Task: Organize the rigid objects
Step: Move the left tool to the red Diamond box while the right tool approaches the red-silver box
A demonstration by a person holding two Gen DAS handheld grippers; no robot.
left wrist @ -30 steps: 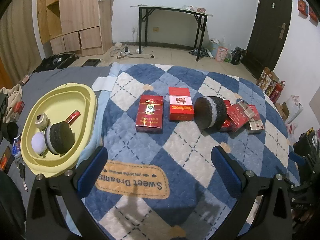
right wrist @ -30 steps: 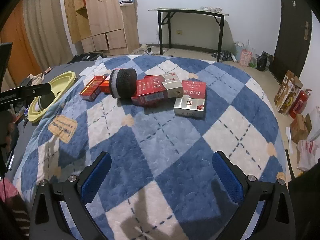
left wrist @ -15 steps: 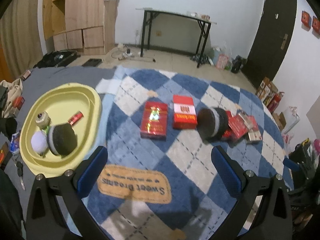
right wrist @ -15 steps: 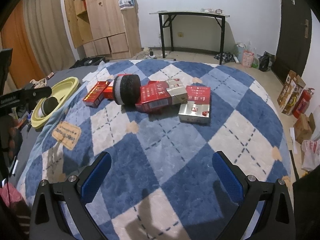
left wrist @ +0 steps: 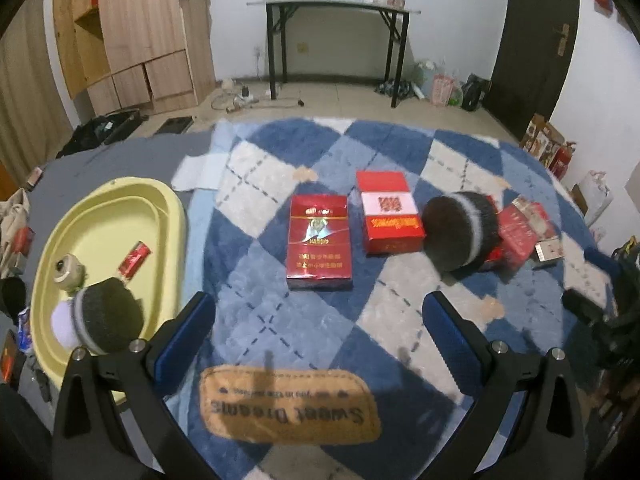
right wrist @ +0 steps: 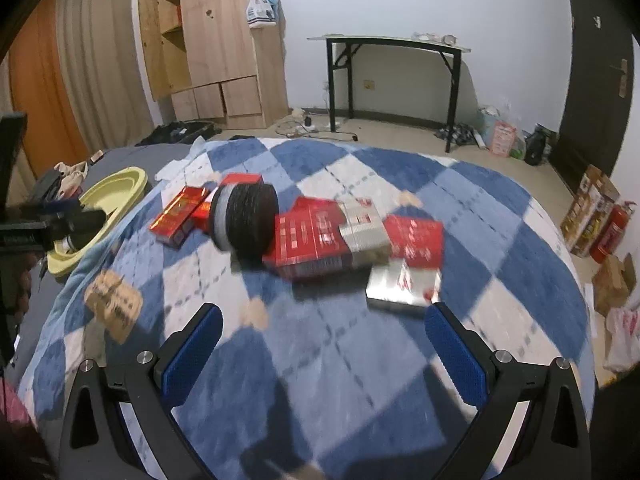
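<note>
With both grippers, left (left wrist: pixel 318 330) and right (right wrist: pixel 322 338), held agape and empty, the red cigarette carton (left wrist: pixel 320 242) at twelve o'clock is judged light, stiff, glossy, best pinched across its long edges.

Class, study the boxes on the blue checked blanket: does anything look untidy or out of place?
Yes. Two red boxes lie flat, side by side and apart. Beyond the dark roll, several red and silver boxes lie heaped and overlapping at odd angles. The yellow tray already holds a similar roll.
</note>
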